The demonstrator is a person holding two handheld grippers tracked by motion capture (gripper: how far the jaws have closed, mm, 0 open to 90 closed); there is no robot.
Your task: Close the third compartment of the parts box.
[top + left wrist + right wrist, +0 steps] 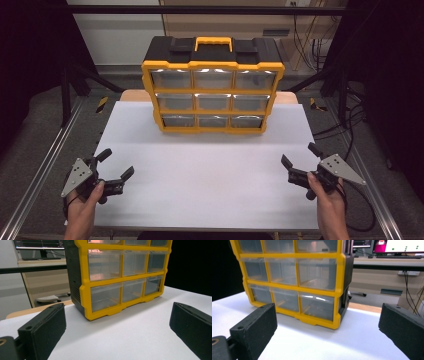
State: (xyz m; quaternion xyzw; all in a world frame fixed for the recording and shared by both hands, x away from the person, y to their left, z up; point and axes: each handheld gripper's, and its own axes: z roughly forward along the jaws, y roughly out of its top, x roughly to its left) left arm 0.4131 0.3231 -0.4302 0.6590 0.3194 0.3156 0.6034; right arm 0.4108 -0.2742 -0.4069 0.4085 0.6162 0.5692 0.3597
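Nine clear drawers, three rows of three, front the yellow-and-black organiser, which stands upright at the far middle of the white table. No brand or writing legible on it. Left gripper at the near left corner, jaws spread wide, holding nothing. Right gripper at the near right, jaws likewise wide apart and empty. Both well apart from the organiser.
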